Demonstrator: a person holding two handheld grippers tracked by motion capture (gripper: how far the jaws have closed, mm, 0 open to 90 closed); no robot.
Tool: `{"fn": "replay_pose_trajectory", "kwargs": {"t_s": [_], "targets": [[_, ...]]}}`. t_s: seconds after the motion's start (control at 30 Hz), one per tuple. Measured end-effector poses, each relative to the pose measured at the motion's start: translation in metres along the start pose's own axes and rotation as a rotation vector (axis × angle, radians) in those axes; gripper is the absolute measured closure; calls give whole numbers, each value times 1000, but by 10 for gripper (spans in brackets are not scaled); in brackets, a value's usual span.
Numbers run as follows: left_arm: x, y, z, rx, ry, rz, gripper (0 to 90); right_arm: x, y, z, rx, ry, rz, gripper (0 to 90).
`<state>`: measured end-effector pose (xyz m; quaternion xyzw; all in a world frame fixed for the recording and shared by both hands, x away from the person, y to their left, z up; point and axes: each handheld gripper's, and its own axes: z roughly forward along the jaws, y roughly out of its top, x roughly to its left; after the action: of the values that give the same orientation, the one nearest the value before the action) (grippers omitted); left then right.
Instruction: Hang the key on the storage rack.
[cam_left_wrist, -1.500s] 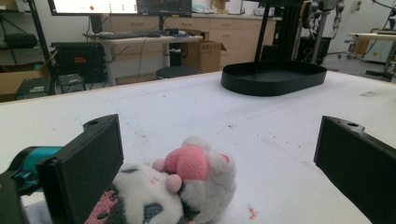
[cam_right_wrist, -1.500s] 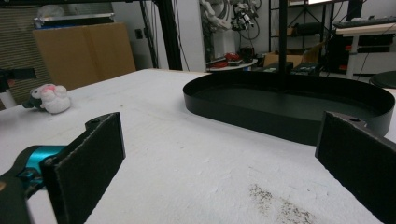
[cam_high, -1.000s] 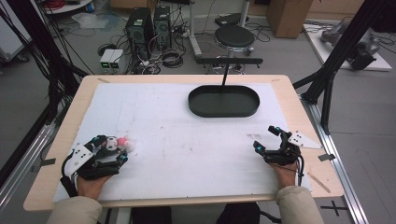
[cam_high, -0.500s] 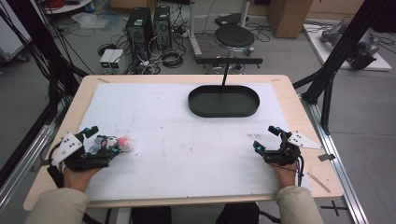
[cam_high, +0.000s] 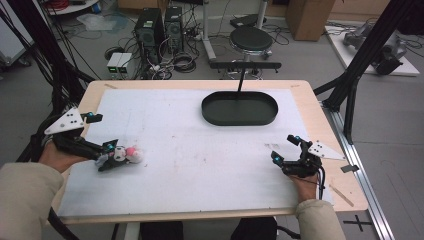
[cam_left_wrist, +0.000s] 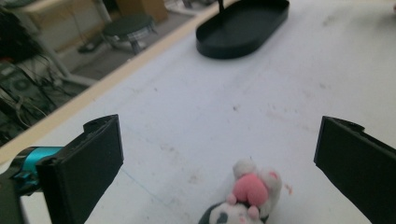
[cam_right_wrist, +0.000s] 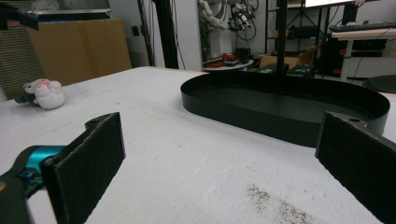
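Fuzzy plush toy, matt tray

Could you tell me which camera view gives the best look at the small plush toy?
The left gripper view: the plush toy lies close between the open jaws, its pink and white parts clear, though the bottom edge crops it. The high view shows it small at the left gripper. The right gripper view shows it far off.

Beyond your counter you see a grey floor, a black stool, computer towers and cardboard boxes.
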<state>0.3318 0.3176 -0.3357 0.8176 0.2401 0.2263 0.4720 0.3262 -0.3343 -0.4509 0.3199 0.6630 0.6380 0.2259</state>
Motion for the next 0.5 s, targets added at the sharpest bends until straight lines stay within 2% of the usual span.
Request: {"fn": "replay_pose_trajectory", "kwargs": {"t_s": [0.2, 0.3, 0.5], "targets": [[10, 11, 15, 166, -81, 77, 17, 0, 0, 0, 0, 4, -9, 6], [12, 14, 24, 225, -124, 90, 17, 1, 0, 0, 8, 1, -8, 6], [12, 9, 39, 379, -166, 170, 17, 2, 0, 0, 7, 0, -15, 6]]}}
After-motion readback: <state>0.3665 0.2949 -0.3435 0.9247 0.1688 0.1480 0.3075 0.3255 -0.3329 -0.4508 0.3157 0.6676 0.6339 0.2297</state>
